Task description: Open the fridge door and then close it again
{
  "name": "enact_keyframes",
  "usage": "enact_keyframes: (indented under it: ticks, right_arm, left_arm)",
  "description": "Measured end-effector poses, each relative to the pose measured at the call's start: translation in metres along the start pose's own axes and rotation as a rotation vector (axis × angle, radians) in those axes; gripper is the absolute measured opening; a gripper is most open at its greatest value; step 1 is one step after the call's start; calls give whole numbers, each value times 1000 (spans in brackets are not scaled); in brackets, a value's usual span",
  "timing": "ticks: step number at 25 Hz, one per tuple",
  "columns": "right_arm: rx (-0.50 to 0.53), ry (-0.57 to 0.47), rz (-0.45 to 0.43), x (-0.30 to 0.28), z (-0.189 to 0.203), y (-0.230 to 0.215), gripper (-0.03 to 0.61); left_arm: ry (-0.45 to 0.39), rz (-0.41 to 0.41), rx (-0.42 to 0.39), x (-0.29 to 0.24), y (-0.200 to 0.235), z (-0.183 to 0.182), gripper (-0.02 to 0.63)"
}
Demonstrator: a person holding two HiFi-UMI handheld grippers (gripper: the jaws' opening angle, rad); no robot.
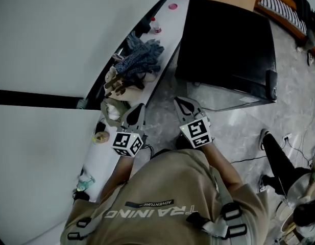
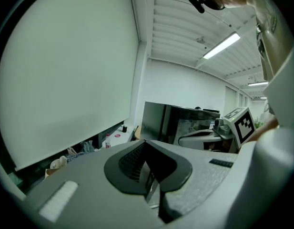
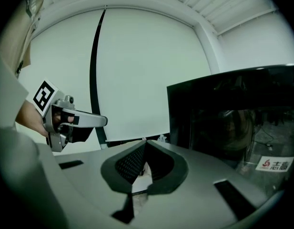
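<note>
The glossy black fridge [image 1: 226,45] is seen shut; near it, the left gripper [image 1: 140,106] and the right gripper [image 1: 178,100] are held closed, empty.

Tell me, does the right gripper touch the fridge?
Apart. In the right gripper view, the right gripper, shut, points left of the fridge, with pale wall showing between them.

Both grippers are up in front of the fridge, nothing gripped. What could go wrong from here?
1. The left gripper and right gripper are both shut, short of the fridge; reaching for the door like that would likely just knock it.
2. The cloth pile on the counter lies near the left gripper; a sideways swing could sweep it off.
3. A cable crosses the floor at the right: a trip risk.
</note>
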State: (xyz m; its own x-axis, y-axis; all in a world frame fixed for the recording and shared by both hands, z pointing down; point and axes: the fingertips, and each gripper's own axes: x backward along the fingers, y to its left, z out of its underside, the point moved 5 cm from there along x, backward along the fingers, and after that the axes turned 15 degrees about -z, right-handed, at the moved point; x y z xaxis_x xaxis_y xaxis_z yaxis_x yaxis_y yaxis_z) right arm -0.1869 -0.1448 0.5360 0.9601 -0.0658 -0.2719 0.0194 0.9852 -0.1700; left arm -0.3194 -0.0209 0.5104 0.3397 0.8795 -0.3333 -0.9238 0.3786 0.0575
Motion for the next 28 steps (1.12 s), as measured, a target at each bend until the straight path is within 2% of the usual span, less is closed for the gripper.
enact_keyframes:
  ticks: [3, 7, 14, 20, 28]
  right_arm:
    - [-6, 3, 3, -1, -3, -5, -5]
    - [-26, 20, 33, 5, 0, -8, -5]
    - [-57, 20, 156, 18, -4, -12, -5]
    - [-109, -21, 265, 20, -22, -11, -5]
    - [-164, -41, 379, 23, -23, -18, -5]
  left_arm:
    - [1, 44, -7, -13, -4, -2, 0]
    - [22, 117, 23, -29, -11, 5, 0]
    - [31, 249, -27, -55, -19, -2, 0]
    - [49, 393, -92, -85, -24, -9, 0]
    - [77, 563, -121, -116, -35, 8, 0]
